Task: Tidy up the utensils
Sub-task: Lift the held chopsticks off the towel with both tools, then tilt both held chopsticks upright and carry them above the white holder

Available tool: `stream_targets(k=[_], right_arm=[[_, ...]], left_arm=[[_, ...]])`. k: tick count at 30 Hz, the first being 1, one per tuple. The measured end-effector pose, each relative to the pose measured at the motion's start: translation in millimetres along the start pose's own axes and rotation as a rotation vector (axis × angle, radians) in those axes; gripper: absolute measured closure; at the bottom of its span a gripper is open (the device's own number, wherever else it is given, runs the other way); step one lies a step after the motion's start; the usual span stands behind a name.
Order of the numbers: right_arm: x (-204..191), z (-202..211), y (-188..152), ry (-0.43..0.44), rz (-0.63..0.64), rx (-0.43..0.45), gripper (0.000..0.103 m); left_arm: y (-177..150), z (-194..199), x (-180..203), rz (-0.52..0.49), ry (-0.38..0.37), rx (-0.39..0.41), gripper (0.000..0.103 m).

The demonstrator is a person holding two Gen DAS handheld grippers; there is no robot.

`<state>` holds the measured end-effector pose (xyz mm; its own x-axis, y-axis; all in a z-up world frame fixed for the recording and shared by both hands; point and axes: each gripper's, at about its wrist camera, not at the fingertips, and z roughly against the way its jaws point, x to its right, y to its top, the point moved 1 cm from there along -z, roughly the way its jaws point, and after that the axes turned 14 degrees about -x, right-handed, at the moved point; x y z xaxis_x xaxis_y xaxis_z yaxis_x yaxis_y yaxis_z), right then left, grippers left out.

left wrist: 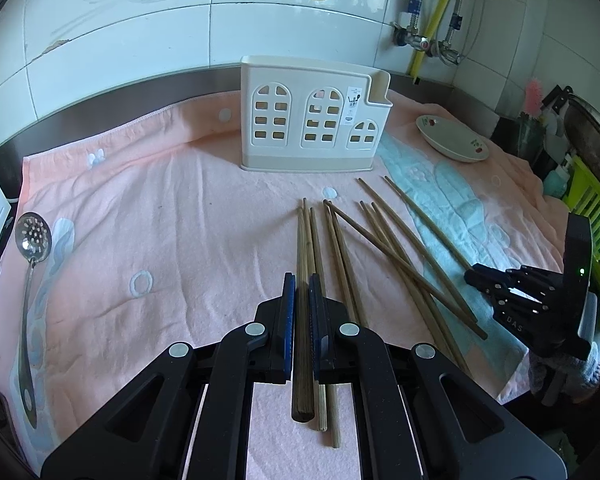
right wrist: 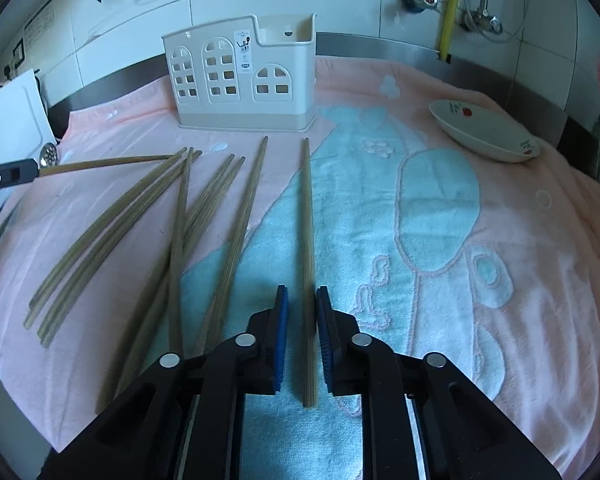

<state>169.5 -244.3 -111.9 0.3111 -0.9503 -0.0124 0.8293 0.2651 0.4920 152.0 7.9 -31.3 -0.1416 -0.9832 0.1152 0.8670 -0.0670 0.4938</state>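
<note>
Left gripper (left wrist: 301, 284), low centre of the left wrist view: clamped on a dark wooden chopstick (left wrist: 302, 320) running straight up the frame, its butt end sticking out behind the blue pads (left wrist: 289, 320). Two paler chopsticks just beside it on the right, flat on the towel (left wrist: 180, 220).

More loose chopsticks (left wrist: 388, 248) fanned out right of centre, some crossing, tips toward the cream utensil holder (left wrist: 312, 120) upright at upper centre, well apart from them. Slotted spoon (left wrist: 30, 248) at far left, bowl end upward. Shallow dish (left wrist: 452, 138) at upper right, near the holder.

Right gripper (right wrist: 302, 300), low centre of the right wrist view: nearly closed around a single chopstick (right wrist: 308, 240) lying on the blue patch of the towel; narrow gaps visible on both sides, pads not clearly pressing. Same right gripper at the right edge of the left wrist view, close above the towel.

Pile of chopsticks (right wrist: 172, 220) to the left of centre in the right wrist view; holder at upper centre; dish at upper right; tip of the left gripper with its held chopstick at the left edge.

Pink and blue towel across the whole tabletop, white tiled wall (left wrist: 140, 40) behind.
</note>
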Motion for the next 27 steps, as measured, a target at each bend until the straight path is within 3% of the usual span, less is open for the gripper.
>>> stream_targets(k=[5,15,27], right_arm=[[2,14,2,-0.024,-0.003,0.042,0.096],[-2,94,42,-0.008,0.037,0.247,0.097],[-9,125,134,0.043,0.153,0.218,0.097]], left_arm=[[3,4,1,-0.002,0.001,0.011,0.097],[24,17,3,-0.020,0.004,0.039,0.097],[87,34,6,-0.062,-0.001,0.027,0.097]])
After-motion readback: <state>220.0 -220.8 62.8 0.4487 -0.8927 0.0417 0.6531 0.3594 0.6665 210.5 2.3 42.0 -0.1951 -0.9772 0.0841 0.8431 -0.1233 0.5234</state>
